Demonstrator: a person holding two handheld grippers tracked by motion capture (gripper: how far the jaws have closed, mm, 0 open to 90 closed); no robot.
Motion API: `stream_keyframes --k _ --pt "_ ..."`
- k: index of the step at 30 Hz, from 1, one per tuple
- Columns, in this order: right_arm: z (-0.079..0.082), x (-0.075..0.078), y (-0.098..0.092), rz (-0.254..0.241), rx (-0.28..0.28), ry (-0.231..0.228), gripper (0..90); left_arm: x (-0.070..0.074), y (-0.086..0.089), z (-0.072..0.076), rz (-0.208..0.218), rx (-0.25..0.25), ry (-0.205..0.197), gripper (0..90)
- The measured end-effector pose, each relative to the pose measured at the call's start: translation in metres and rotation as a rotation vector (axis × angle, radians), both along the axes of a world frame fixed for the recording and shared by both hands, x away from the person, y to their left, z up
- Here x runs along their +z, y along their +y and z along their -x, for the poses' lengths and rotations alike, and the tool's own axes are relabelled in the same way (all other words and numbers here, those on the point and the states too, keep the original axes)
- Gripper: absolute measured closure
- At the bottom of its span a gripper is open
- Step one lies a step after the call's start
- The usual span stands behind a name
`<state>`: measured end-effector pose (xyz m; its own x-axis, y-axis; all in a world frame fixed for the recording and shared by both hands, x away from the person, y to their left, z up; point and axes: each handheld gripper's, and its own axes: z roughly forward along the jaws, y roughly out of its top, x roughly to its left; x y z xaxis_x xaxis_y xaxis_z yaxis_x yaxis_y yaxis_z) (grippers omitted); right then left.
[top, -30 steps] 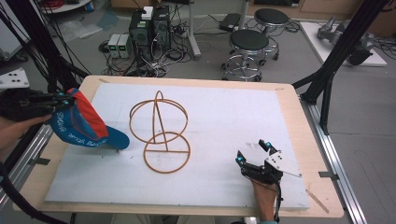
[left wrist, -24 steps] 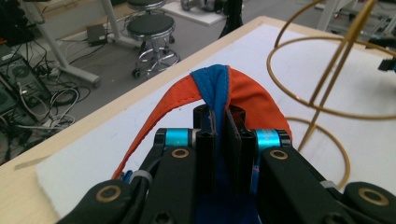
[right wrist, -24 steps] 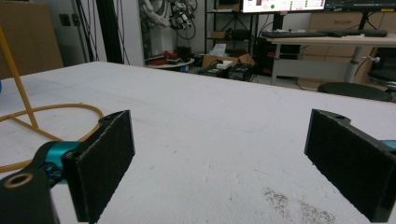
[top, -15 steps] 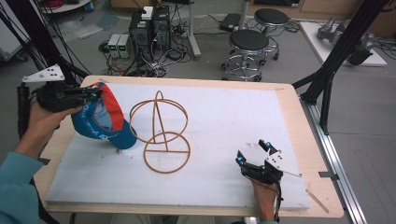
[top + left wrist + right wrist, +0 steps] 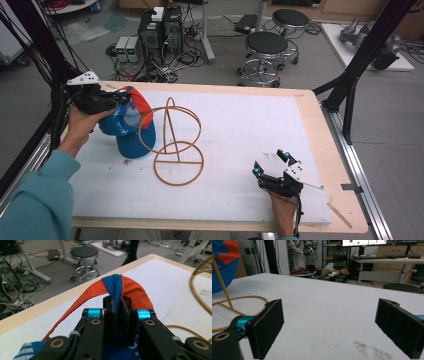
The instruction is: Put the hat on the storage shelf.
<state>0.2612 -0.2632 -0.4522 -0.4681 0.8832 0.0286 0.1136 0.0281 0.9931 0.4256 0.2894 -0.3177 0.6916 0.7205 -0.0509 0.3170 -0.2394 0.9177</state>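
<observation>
Left gripper (image 5: 112, 100): my jaws clamp the cap (image 5: 131, 129), at the stand's (image 5: 172, 142) nine o'clock.
Right gripper (image 5: 272, 164): my jaws wide open, empty.

Beyond the white-topped wooden table (image 5: 310, 107), well ahead of both claws, two black round stools (image 5: 267, 44) stand on a grey floor (image 5: 385, 130) beside computer towers (image 5: 160, 27) and tangled cables (image 5: 185, 55).

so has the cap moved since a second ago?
Yes. The cap, clamped in the left gripper, went right and farther up the table, and now touches the wire stand.
</observation>
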Motion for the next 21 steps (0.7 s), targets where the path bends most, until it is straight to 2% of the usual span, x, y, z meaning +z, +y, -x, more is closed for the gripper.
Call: stream_keyframes --k 8,11,14,21 --pt "0.0 0.0 0.0 -0.001 0.001 0.0 7.4 -0.016 -0.011 -0.011 -0.027 0.011 0.014 81.4" --pt "0.0 0.0 0.0 -0.001 0.0 -0.001 7.4 -0.025 -0.016 -0.014 -0.031 0.014 0.029 81.3" --pt "0.0 0.0 0.0 -0.001 0.001 -0.002 7.4 -0.033 -0.023 -0.017 -0.06 0.009 0.056 81.4" --pt "0.0 0.0 0.0 -0.003 0.0 -0.001 7.4 -0.039 -0.031 -0.019 -0.075 0.01 0.071 79.0"
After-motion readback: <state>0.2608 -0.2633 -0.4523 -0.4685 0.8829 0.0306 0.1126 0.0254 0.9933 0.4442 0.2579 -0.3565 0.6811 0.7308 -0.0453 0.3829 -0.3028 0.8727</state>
